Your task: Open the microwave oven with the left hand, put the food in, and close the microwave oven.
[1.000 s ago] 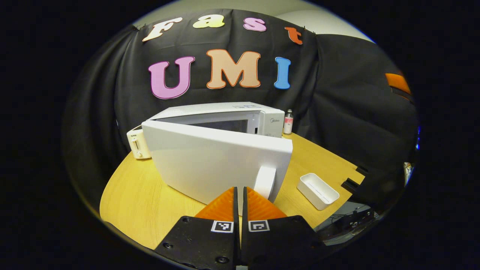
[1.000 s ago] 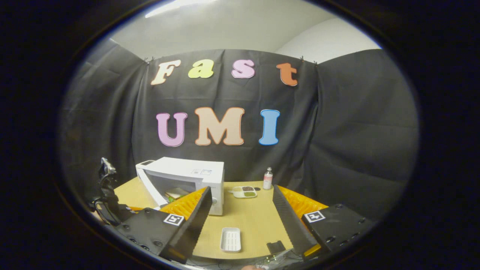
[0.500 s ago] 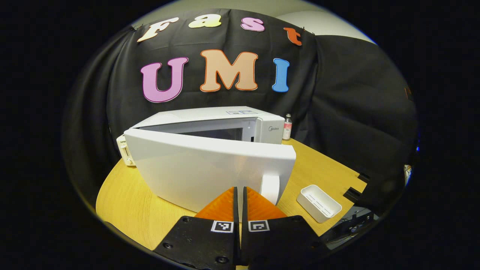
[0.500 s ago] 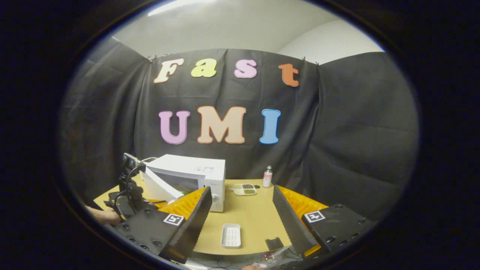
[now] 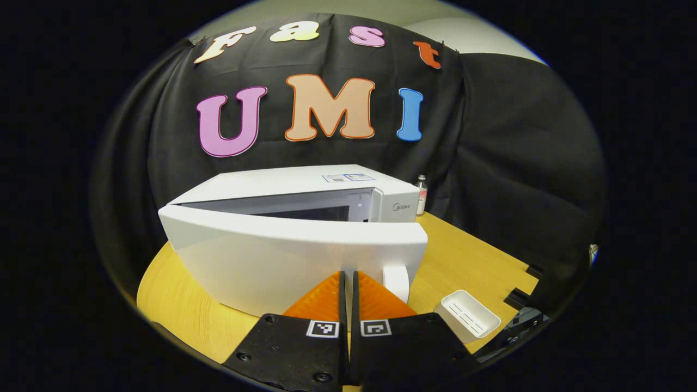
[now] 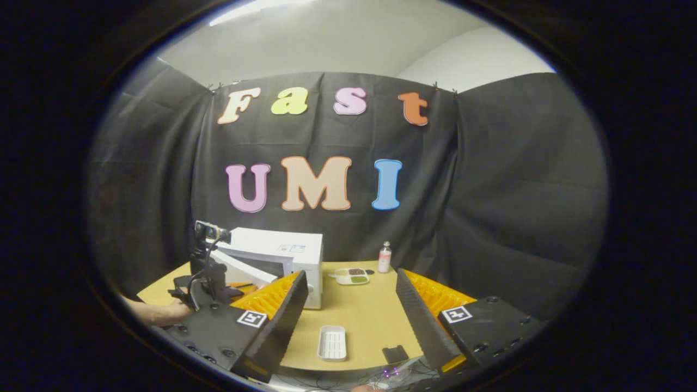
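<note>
- Left gripper view, middle left of the frame: the microwave oven [image 5: 305,188] sits on the round wooden table [image 5: 179,305], its white door [image 5: 283,256] hanging partly ajar, with a wedge-shaped gap to the cavity along the door's upper edge
- Bottom centre: the left gripper [image 5: 348,280] has its jaws pressed together with nothing between them, tips right up against the door's outer face; real contact cannot be told
- Just right of the tips, at the door's lower right corner, is the door handle [image 5: 396,282], beside the jaws and not between them
- Handling, as a judgement: the door is stiff, smooth and light on its hinge, so a flat push near the handle edge should swing it to; the smooth face may let the tips slide
- Lower right: a white ribbed tray [image 5: 467,321] lies near the table edge, well apart from the door
- Right gripper view, lower left: the left gripper and a hand [image 6: 163,311] are at the door; the food inside cannot be made out
- Bottom centre: the right gripper [image 6: 351,321] has its jaws spread wide and bare above the table, well apart from the oven
</note>
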{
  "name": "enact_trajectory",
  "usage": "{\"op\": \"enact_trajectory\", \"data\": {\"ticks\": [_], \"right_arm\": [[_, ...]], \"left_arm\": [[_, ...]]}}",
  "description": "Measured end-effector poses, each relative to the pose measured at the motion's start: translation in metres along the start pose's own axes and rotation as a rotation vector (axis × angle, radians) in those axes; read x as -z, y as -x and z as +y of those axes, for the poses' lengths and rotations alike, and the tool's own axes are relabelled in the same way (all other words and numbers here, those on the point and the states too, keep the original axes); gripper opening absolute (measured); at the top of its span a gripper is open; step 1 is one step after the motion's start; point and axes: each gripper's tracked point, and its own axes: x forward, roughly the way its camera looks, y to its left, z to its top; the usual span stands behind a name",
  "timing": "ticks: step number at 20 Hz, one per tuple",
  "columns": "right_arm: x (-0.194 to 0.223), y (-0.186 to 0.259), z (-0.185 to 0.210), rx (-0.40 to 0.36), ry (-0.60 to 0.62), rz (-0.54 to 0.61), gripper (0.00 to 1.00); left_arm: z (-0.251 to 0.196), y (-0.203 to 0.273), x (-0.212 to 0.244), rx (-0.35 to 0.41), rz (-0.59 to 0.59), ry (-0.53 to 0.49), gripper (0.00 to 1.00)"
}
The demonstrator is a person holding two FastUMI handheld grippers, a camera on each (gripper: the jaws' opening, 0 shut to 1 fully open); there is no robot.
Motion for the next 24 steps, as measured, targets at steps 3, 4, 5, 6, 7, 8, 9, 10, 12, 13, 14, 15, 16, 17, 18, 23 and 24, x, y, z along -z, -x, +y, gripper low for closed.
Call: {"op": "enact_trajectory", "data": {"ticks": [3,4,5,6,7,8,9,10,12,13,14,15,16,17,18,23,24], "right_arm": [[0.0,-0.004,-0.006,0.007,0.005,0.004,0.92],[0.0,-0.005,-0.008,0.006,0.0,0.008,0.92],[-0.002,-0.006,-0.008,0.006,-0.01,0.007,0.92],[-0.003,-0.008,-0.009,0.007,-0.019,0.005,0.92],[-0.004,-0.009,-0.011,0.008,-0.023,0.004,0.92],[-0.004,-0.01,-0.013,0.01,-0.021,0.001,0.92],[-0.005,-0.011,-0.015,0.013,-0.014,-0.002,0.92],[-0.006,-0.013,-0.017,0.014,-0.011,-0.004,0.92],[-0.011,-0.015,-0.017,0.013,-0.018,-0.011,0.92],[-0.011,-0.017,-0.017,0.014,-0.016,-0.013,0.92],[-0.01,-0.019,-0.018,0.015,-0.009,-0.01,0.92],[-0.009,-0.021,-0.018,0.014,-0.004,-0.008,0.92],[-0.008,-0.022,-0.017,0.012,-0.004,-0.005,0.92],[-0.009,-0.025,-0.017,0.012,-0.007,-0.004,0.92],[-0.01,-0.027,-0.016,0.012,-0.012,-0.004,0.92],[-0.008,-0.033,-0.015,0.012,-0.007,0.003,0.92],[-0.006,-0.034,-0.016,0.013,-0.007,0.007,0.92]], "left_arm": [[0.002,-0.013,-0.004,-0.008,0.004,-0.007,0.0],[0.001,-0.017,-0.005,-0.01,0.01,-0.013,0.0],[0.002,-0.021,-0.007,-0.012,0.007,-0.016,0.0],[0.003,-0.023,-0.011,-0.014,-0.001,-0.015,0.0],[0.002,-0.027,-0.013,-0.015,-0.004,-0.013,0.0],[0.002,-0.032,-0.015,-0.017,-0.003,-0.013,0.0],[0.003,-0.036,-0.015,-0.02,-0.003,-0.015,0.0],[0.003,-0.04,-0.015,-0.021,0.001,-0.02,0.0],[0.008,-0.044,-0.018,-0.035,-0.007,-0.021,0.0],[0.009,-0.047,-0.019,-0.038,-0.01,-0.014,0.0],[0.009,-0.05,-0.019,-0.039,-0.012,-0.006,0.0],[0.009,-0.051,-0.02,-0.039,-0.011,-0.005,0.0],[0.011,-0.056,-0.021,-0.041,-0.013,-0.008,0.0],[0.012,-0.058,-0.022,-0.046,-0.012,-0.012,0.0],[0.013,-0.059,-0.022,-0.048,-0.012,-0.012,0.0],[0.024,-0.07,-0.029,-0.097,-0.03,-0.02,0.0],[0.026,-0.073,-0.03,-0.11,-0.041,-0.018,0.0]]}}
